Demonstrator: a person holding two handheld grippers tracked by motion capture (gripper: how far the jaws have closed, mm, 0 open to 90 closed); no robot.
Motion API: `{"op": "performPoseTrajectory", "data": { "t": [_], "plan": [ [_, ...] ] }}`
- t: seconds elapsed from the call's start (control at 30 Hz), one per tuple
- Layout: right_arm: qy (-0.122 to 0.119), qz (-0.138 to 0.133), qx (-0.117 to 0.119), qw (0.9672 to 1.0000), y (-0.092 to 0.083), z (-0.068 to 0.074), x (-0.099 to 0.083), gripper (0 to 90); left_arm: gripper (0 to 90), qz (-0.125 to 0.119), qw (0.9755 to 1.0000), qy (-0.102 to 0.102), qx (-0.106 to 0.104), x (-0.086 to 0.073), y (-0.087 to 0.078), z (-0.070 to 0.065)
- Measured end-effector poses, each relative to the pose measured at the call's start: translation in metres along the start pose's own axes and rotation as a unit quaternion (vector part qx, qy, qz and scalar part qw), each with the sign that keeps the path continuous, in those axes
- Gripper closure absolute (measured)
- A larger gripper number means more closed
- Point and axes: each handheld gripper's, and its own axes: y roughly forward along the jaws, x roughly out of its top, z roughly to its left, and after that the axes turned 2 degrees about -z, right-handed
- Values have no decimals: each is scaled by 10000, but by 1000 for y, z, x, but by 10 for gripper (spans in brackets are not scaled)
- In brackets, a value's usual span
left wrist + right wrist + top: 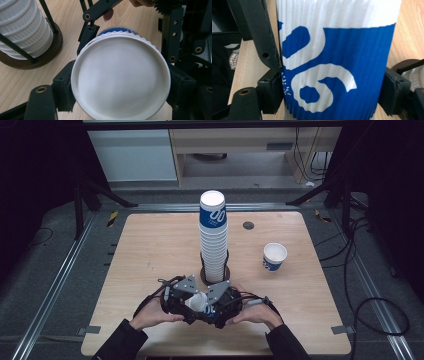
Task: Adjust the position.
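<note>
With both the left hand-held gripper point(186, 304) and right hand-held gripper point(218, 306) clamped on the paper cup point(200, 303), ease one grip off gently so the ribbed wall isn't crushed

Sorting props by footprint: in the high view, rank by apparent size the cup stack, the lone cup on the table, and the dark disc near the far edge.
1. Cup stack
2. Lone cup
3. Dark disc

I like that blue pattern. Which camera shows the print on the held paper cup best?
The right gripper view: the blue-and-white ribbed paper cup shows its print large. The left gripper view faces its white mouth; the high view shows it small.
</note>
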Motion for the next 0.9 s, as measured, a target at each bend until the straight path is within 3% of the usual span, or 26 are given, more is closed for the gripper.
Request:
{"op": "performPoseTrajectory", "data": {
  "t": [0.27,0.4,0.57,0.7,0.9],
  "plan": [
    [41,-93,6,9999,-1,-1,1,188,254,-21,10000,-8,13,1,-3,0],
    [167,-110,34,9998,-2,-4,0,111,255,-38,10000,-14,50,1,-5,0],
    [296,-357,-35,9989,-12,-9,0,82,254,-108,9999,-51,97,-1,-11,4],
    [461,-648,-193,9966,-28,-15,-4,81,254,-294,9992,-175,212,-4,-23,11],
    [770,-1114,-407,9900,-53,-26,-15,75,253,-753,9962,-310,323,-8,-41,20]
  ]
}}
